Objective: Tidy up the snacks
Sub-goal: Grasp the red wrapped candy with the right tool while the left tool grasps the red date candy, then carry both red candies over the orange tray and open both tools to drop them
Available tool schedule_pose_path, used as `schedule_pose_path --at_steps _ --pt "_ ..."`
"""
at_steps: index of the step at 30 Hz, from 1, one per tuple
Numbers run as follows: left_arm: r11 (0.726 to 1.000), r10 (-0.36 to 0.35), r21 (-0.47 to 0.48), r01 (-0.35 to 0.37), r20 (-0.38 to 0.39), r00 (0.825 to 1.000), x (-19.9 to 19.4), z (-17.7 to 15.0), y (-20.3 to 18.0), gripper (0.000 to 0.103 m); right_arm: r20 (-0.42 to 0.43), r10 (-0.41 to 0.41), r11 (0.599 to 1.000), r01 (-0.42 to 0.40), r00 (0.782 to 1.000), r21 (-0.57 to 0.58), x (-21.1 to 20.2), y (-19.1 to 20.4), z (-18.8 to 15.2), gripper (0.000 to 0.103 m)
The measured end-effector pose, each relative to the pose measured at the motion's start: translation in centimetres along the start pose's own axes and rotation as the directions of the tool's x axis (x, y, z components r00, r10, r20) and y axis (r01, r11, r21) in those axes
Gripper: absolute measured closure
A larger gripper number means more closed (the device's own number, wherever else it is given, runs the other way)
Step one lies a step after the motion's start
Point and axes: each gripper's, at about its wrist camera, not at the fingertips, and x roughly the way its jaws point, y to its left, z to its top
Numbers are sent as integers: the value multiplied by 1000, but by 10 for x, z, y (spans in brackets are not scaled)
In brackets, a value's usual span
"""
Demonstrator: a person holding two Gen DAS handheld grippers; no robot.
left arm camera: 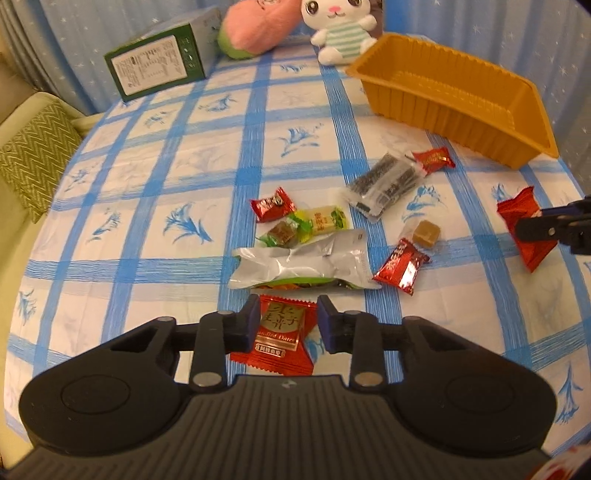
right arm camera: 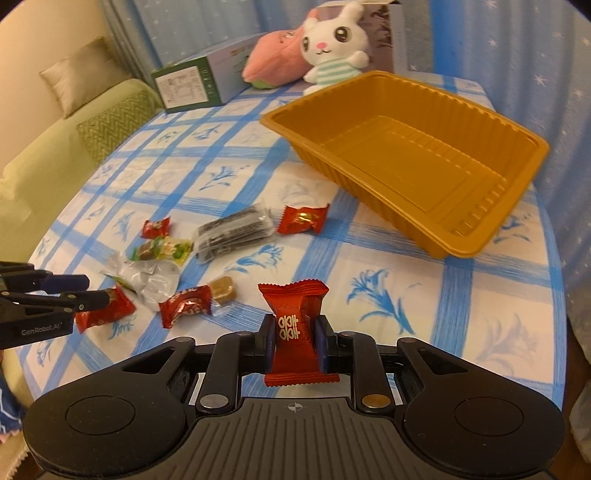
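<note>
A red date candy packet [left arm camera: 282, 332] lies flat on the blue-checked tablecloth [left arm camera: 155, 192] between the fingers of my left gripper [left arm camera: 286, 314]. The pads stand close beside its edges, with a sliver of cloth showing on the right, so the gripper is open. My right gripper [right arm camera: 295, 328] is shut on a red candy packet with gold characters [right arm camera: 295, 325], held upright just above the cloth. An empty orange plastic tray [right arm camera: 369, 199] sits at the back right. Loose snacks lie mid-table: a silver pouch [left arm camera: 299, 266], a black sesame bar pack [left arm camera: 384, 182] and several small candies.
A green box [left arm camera: 155, 70], a pink plush [left arm camera: 255, 26] and a white rabbit plush [left arm camera: 340, 26] stand along the table's far edge. A sofa with a green cushion [left arm camera: 33, 155] is beyond the left edge. Blue curtains hang behind.
</note>
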Motion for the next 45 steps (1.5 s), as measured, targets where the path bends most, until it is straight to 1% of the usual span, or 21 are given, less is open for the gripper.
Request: schedule_pose_path --at_steps 6,10,17,23,28,33,40,43,45 --pt "1000 -22 -12 21 -34 999 5 -14 9 75 -6 -27 999 27 1000 41 -2 -3 -5 81" --pt "997 -54 -53 52 -52 997 6 -23 18 76 -6 -38 998 39 999 59 -2 -2 -6 81" --pt "995 -76 -72 75 -14 997 3 -25 24 79 9 -51 996 50 999 69 -3 4 -4 81" --pt "993 -84 -79 87 45 995 -18 -14 21 80 32 -44 995 41 999 89 -15 -3 -1 81" --pt "992 -89 -76 98 116 989 -39 11 5 80 63 -23 996 17 998 92 -29 -15 9 81" --pt "989 -111 -78 128 186 976 -51 45 -18 80 94 -1 996 -7 996 83 -44 -33 27 81" --pt "987 -148 -25 160 256 955 -45 105 -64 80 161 -8 996 -7 987 92 -61 -64 61 81" --pt "984 -172 -4 180 269 947 -38 128 -82 80 181 -18 995 0 983 97 -62 -75 74 81" --pt "984 -177 15 180 277 944 -34 141 -93 80 188 -24 994 3 982 108 -60 -82 83 81"
